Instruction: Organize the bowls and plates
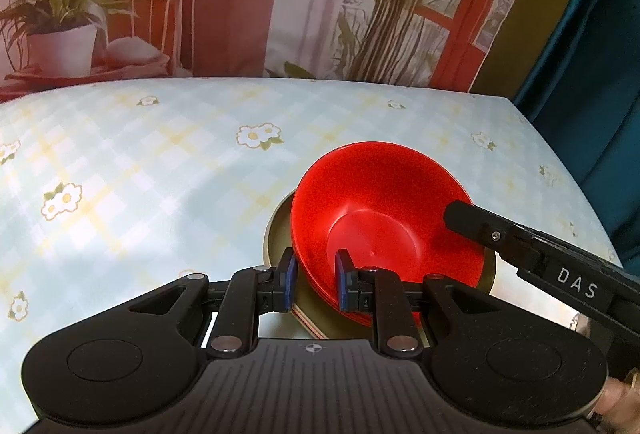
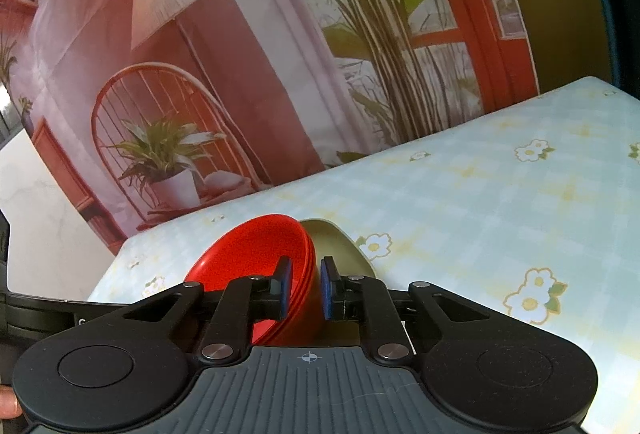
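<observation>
- Blue pads (image 1: 291, 284) of the left gripper (image 1: 316, 284) are clamped across the near rim of a stack of red bowls (image 1: 376, 209), one pad outside the wall, one inside.
- The right gripper (image 2: 305, 288) pinches the same stack (image 2: 256, 254) at its right-hand rim, its jaws drawn nearly together on the nested walls; from the left wrist view its black finger reaches into the top bowl from the right.
- The stack tilts, its low edge over an olive-gold plate (image 1: 280, 234) that lies on the floral checked tablecloth (image 1: 140, 173), toward the table's near right.
- Judged by look, the bowls are light, stiff, glossy plastic: slippery rather than fragile, apt to slide apart.
- Opposite rim grips seem soundest, squeezing all the nested edges together.
- A printed backdrop (image 2: 200, 73) of plants hangs beyond the far edge.
</observation>
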Tool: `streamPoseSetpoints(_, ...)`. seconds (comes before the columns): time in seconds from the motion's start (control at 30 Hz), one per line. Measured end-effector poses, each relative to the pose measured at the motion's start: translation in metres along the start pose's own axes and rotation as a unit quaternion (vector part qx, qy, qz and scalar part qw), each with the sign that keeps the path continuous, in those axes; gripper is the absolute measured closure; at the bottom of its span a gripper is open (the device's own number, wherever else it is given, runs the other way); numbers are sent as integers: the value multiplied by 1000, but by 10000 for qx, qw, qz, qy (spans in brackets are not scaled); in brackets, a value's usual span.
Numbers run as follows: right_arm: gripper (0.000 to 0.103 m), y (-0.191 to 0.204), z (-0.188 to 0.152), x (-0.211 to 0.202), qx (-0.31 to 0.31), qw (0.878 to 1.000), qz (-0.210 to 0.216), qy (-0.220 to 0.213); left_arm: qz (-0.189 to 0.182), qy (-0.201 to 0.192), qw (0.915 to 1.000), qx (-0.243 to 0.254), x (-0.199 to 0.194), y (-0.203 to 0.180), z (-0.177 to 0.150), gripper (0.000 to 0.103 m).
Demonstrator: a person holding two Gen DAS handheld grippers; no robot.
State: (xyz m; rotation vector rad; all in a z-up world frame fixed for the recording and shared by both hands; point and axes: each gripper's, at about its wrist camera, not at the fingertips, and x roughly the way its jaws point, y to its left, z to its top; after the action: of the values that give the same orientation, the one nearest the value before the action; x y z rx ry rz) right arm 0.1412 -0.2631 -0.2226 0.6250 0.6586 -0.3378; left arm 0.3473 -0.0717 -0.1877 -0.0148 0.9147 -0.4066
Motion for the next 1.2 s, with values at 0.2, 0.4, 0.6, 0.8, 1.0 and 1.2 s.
streamPoseSetpoints(0.2, 88, 7, 4, -4, -112, 9998, -134, 14, 157, -146, 9996, 181, -11, -5, 1, 66)
streamPoseSetpoints(0.4, 83, 12, 9, -15, -236, 9995, -198, 17, 250, -327, 9991, 129, -27, -4, 4, 58)
streamPoseSetpoints(0.6, 82, 19, 15, -32, -411, 9987, -315, -36, 353, -555, 9977, 150, -49, -5, 3, 47)
streamPoseSetpoints(0.8, 76, 38, 26, -55, -731, 9965, -381, -141, 560, -909, 9942, 154, -86, -7, 4, 32)
streamPoseSetpoints(1.0, 56, 59, 46, -84, -959, 9938, -489, -287, 766, -1383, 9874, 87, -136, -6, 7, 12)
streamPoseSetpoints(1.2, 23, 90, 69, -116, -1283, 9888, -606, -454, 1017, -1830, 9778, -111, -192, -10, 5, 0)
